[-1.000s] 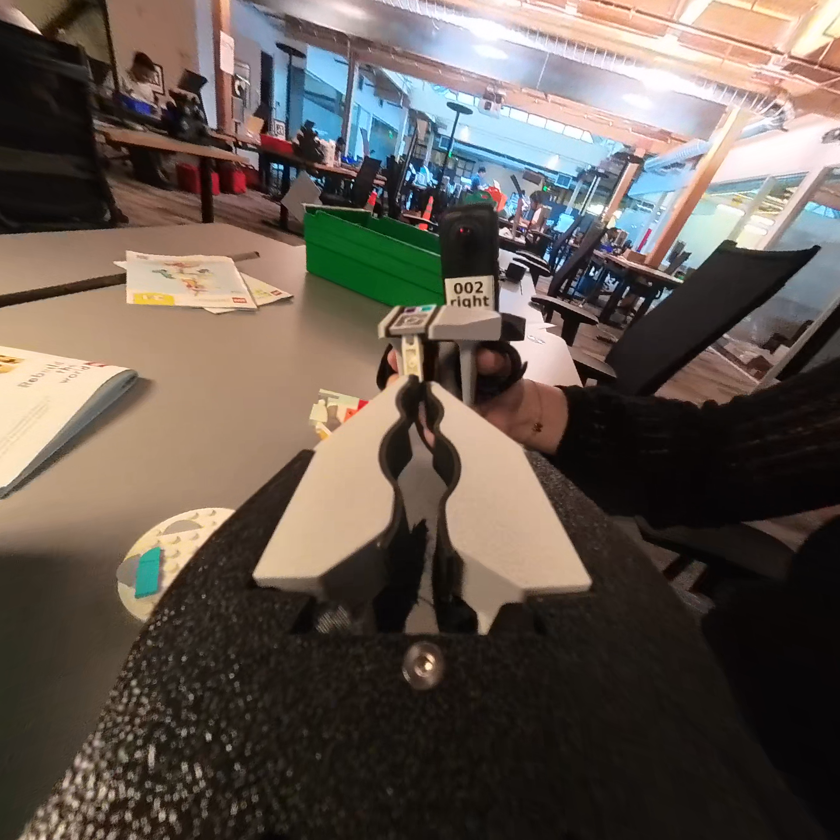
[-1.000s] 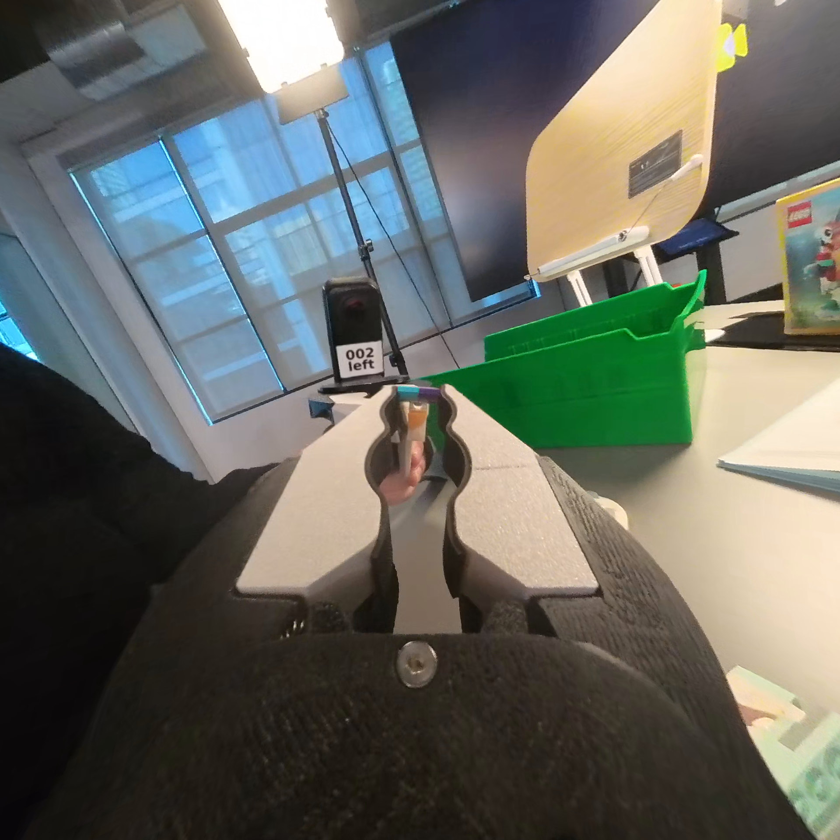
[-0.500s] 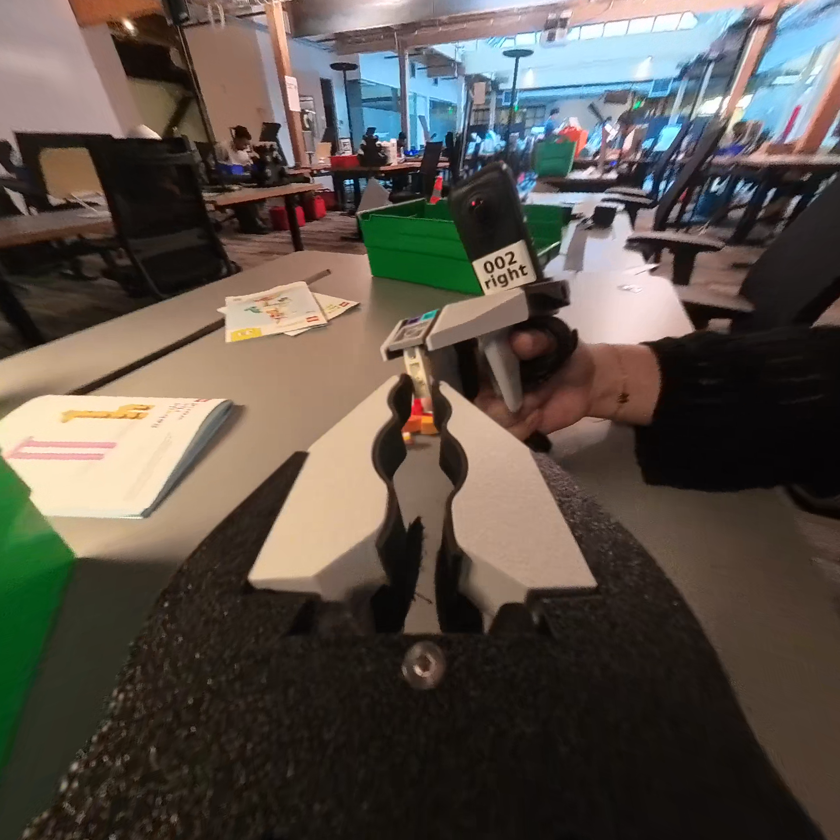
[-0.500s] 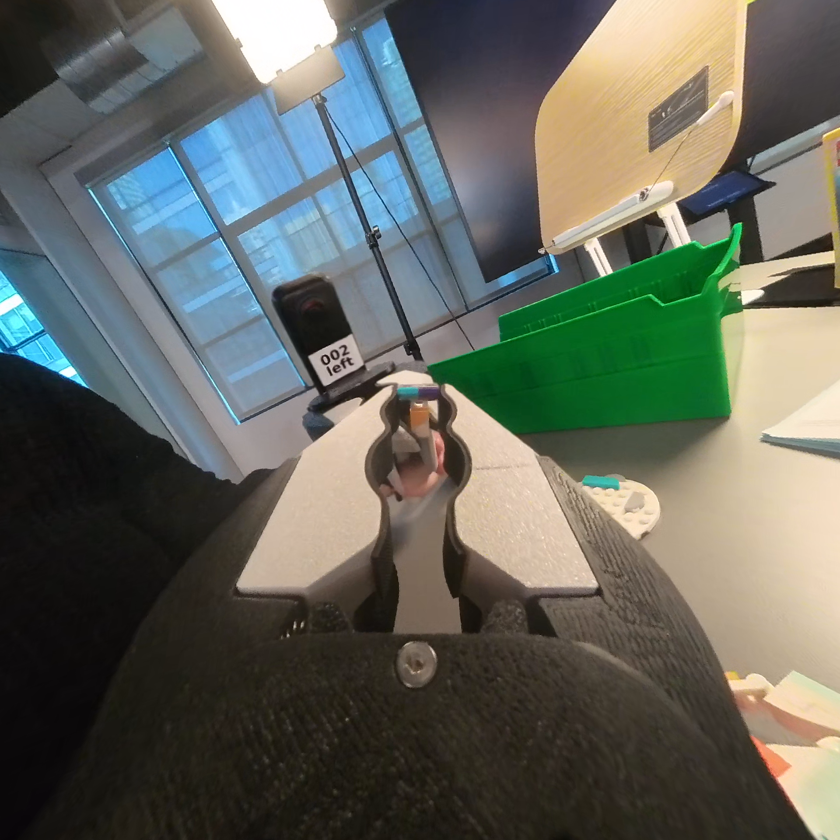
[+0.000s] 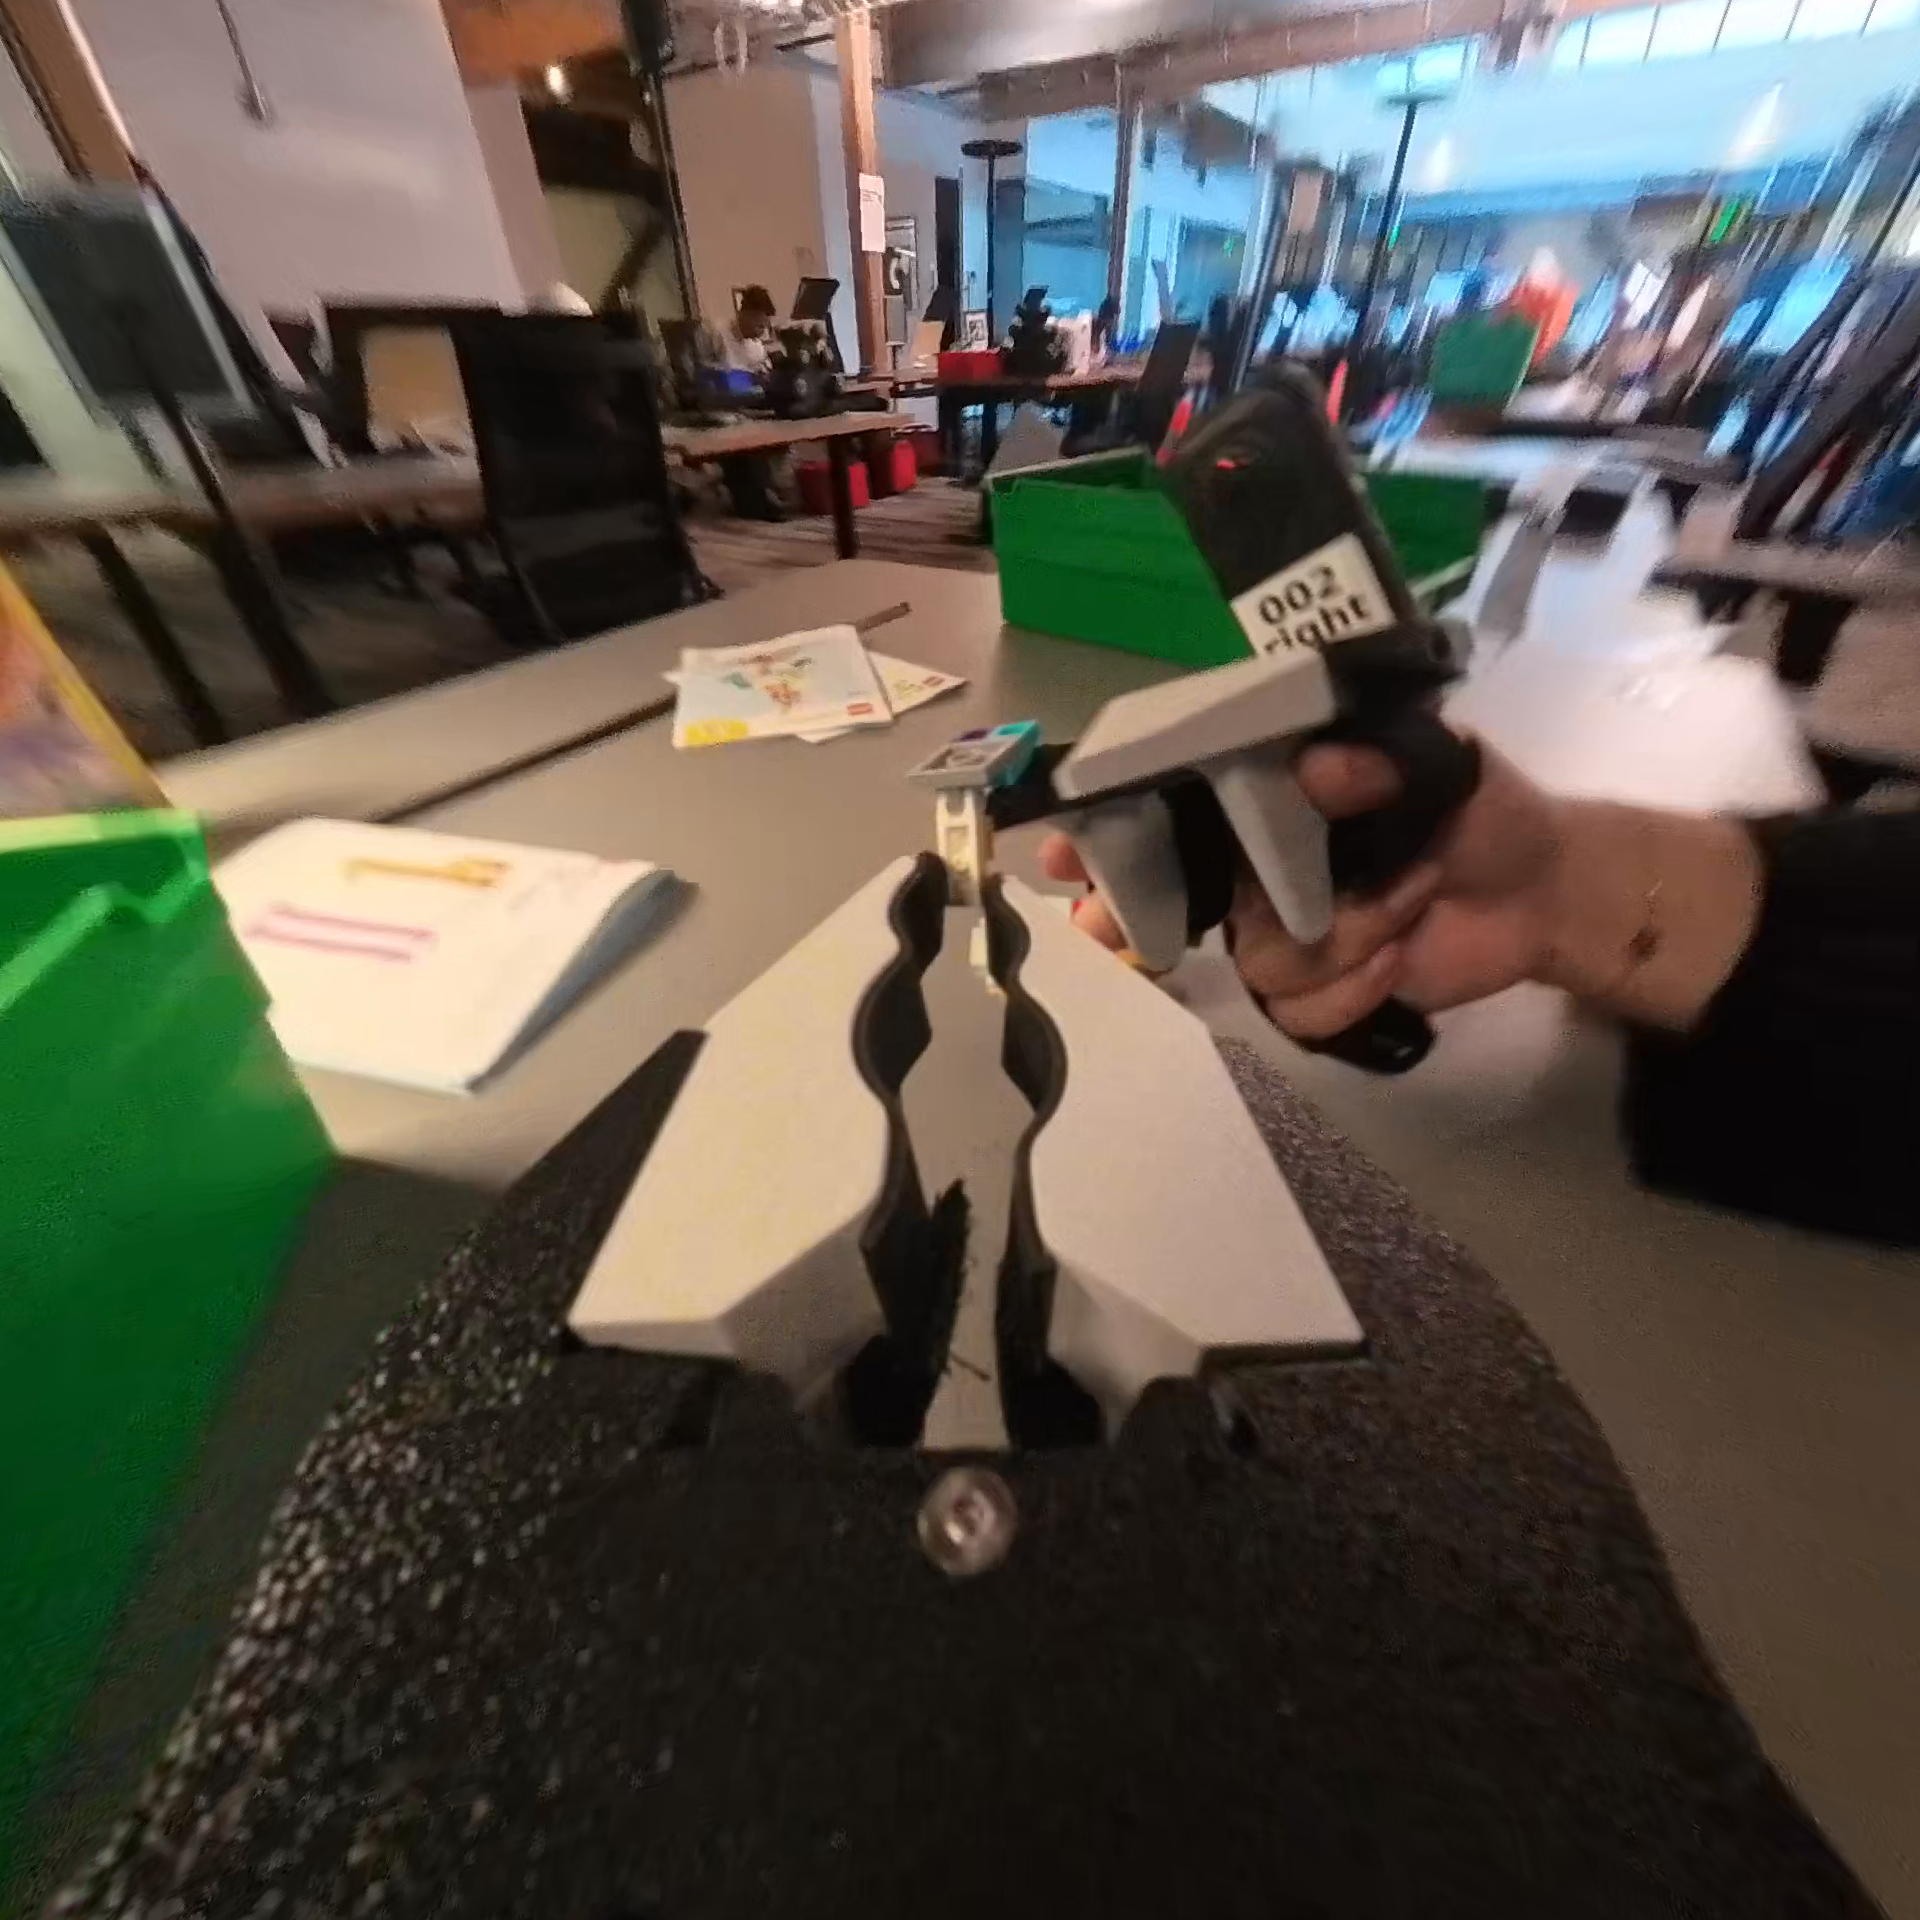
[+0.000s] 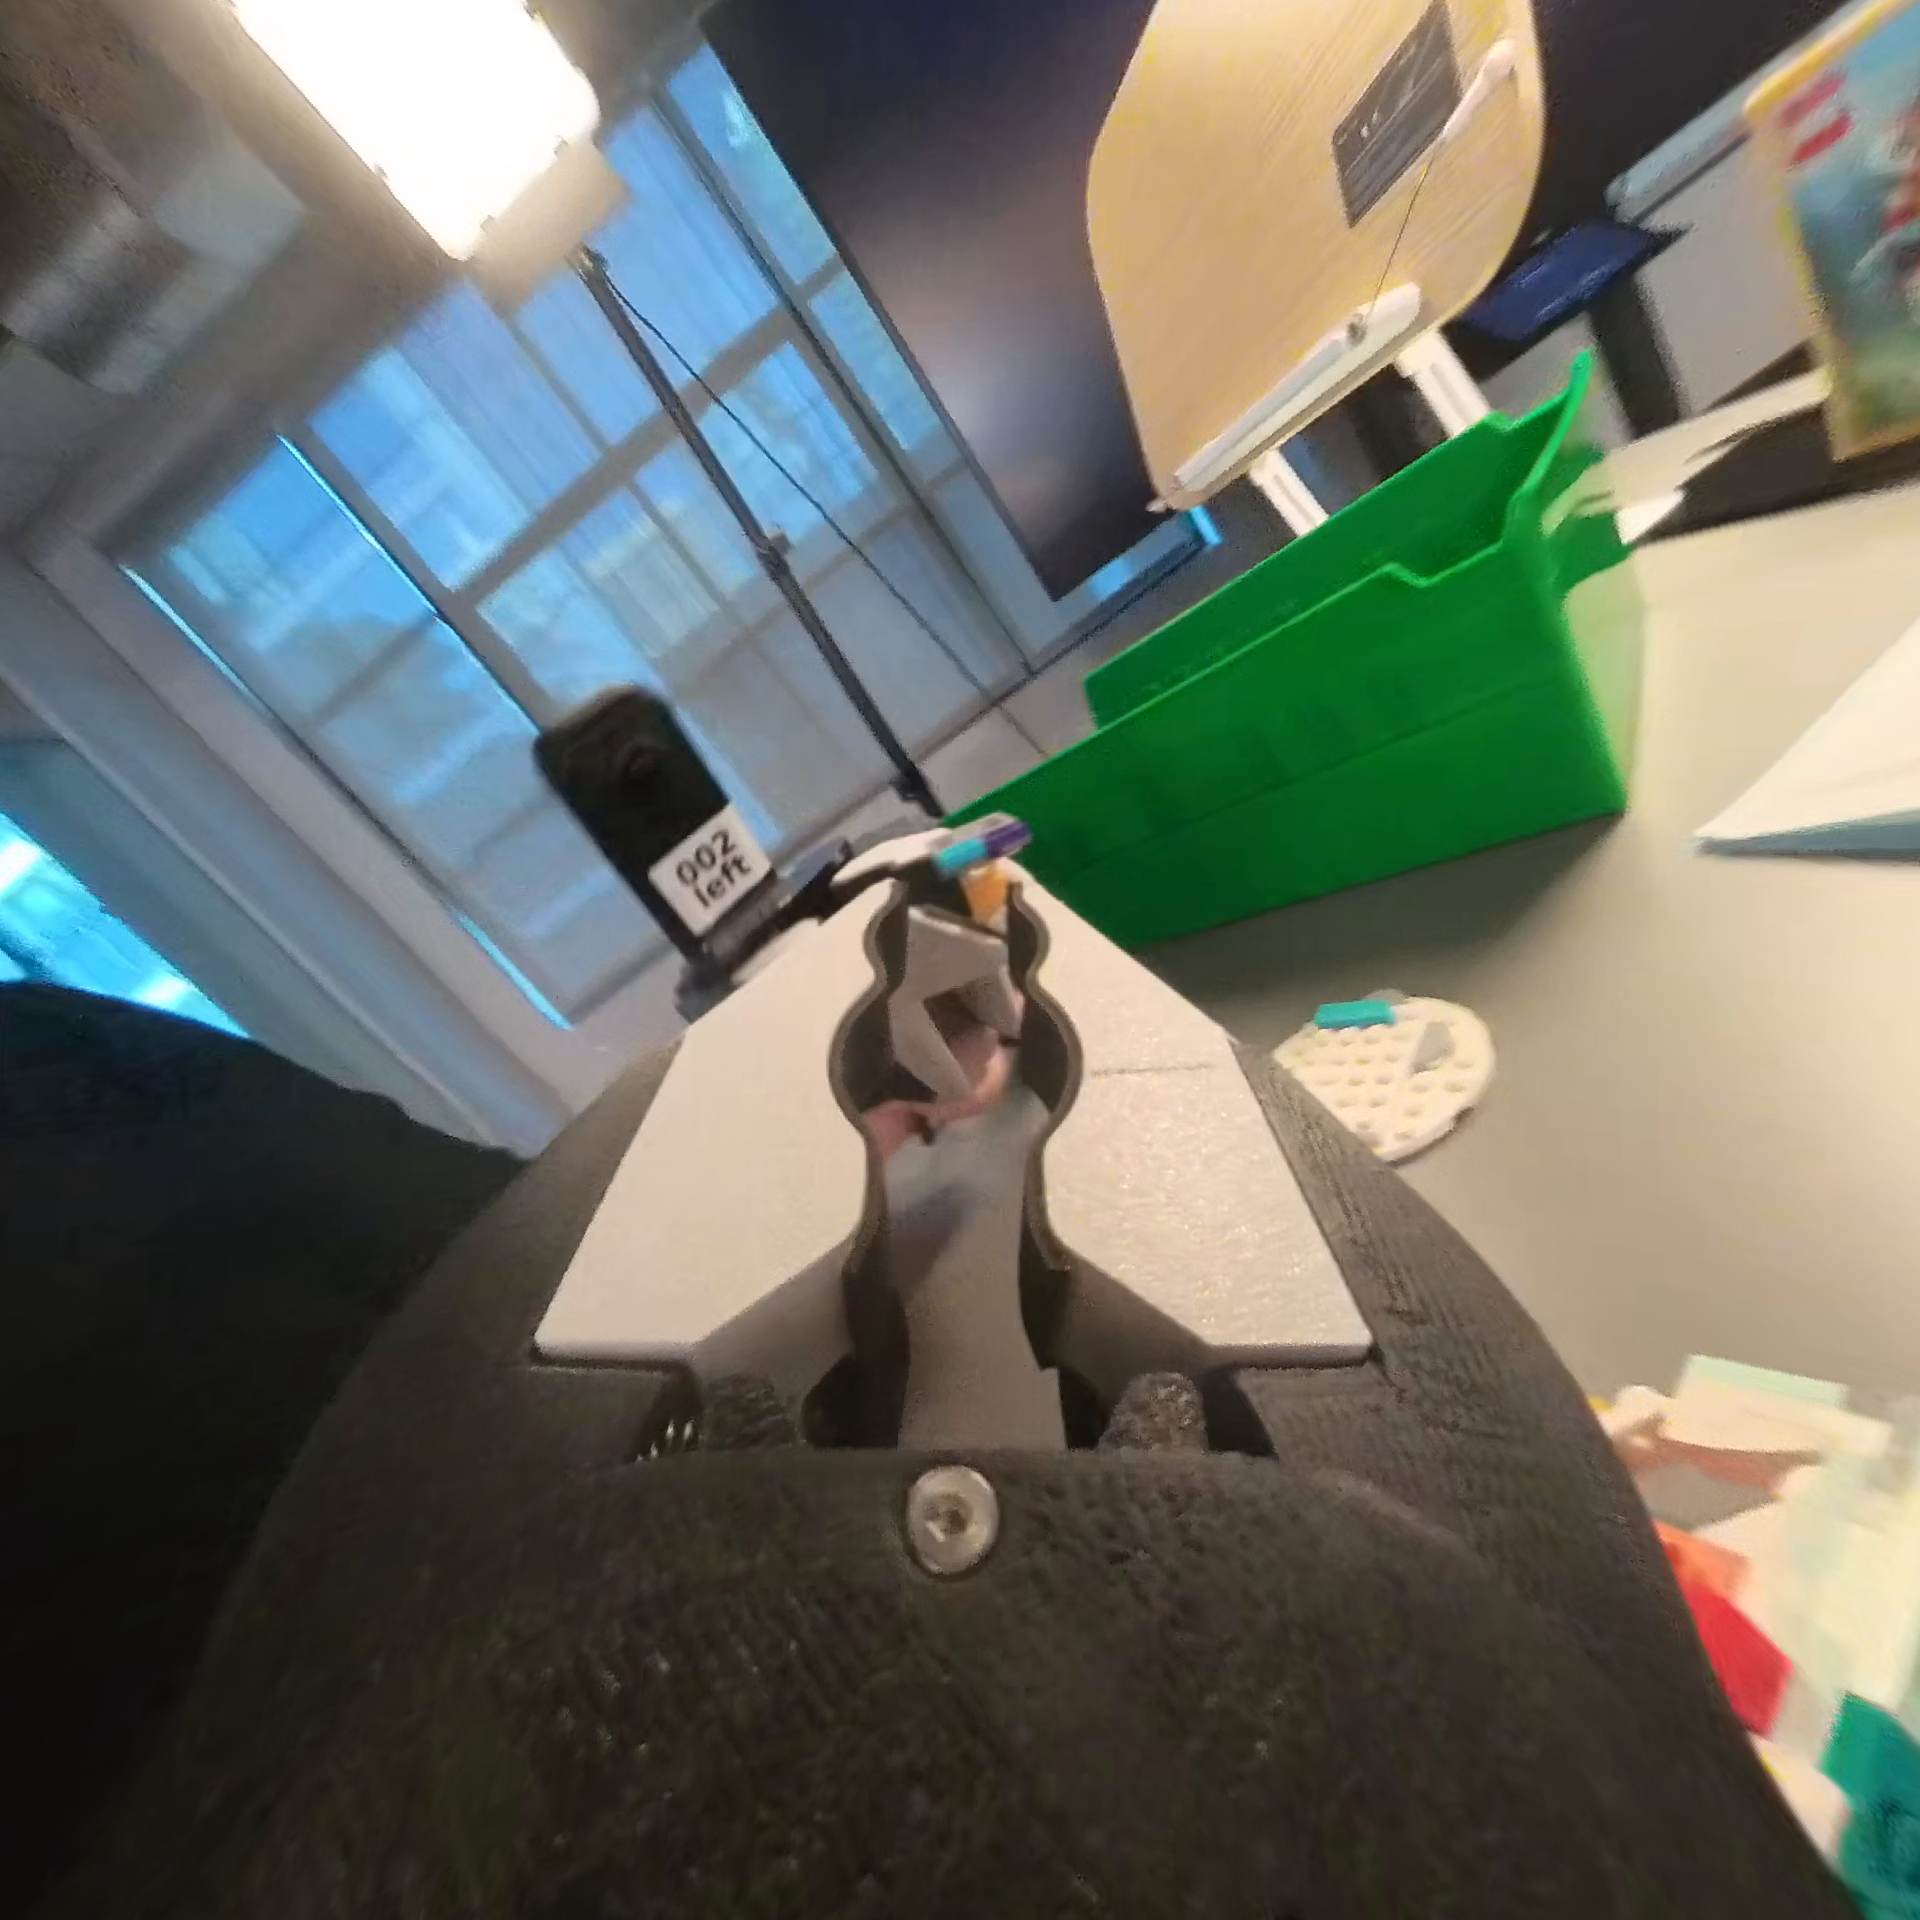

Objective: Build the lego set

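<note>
A small brick assembly (image 5: 971, 790) hangs above the grey table (image 5: 727, 810). It has a grey plate on top with purple and teal tiles and a white piece below. My left gripper (image 5: 966, 888) is shut on the lower white piece at its fingertips. My right gripper (image 6: 956, 904), held by a hand (image 5: 1455, 914), is shut on the same assembly (image 6: 982, 847) from the opposite side, near its teal tile and orange piece. Both grippers face each other, tips nearly touching. The left gripper's fingers (image 6: 935, 977) show through the right jaws.
A green bin (image 5: 1101, 582) stands at the back and another (image 5: 125, 1039) close on the left. A booklet (image 5: 436, 935) and leaflets (image 5: 790, 686) lie on the table. A round white studded plate (image 6: 1382, 1070) and loose bricks (image 6: 1766, 1558) lie to the right. Left and right tips are no more than a few centimetres apart.
My left jaws were shut in front of the assembly, then parted a little and closed on its white piece. Both grippers tilted and swung; the right kept its hold.
</note>
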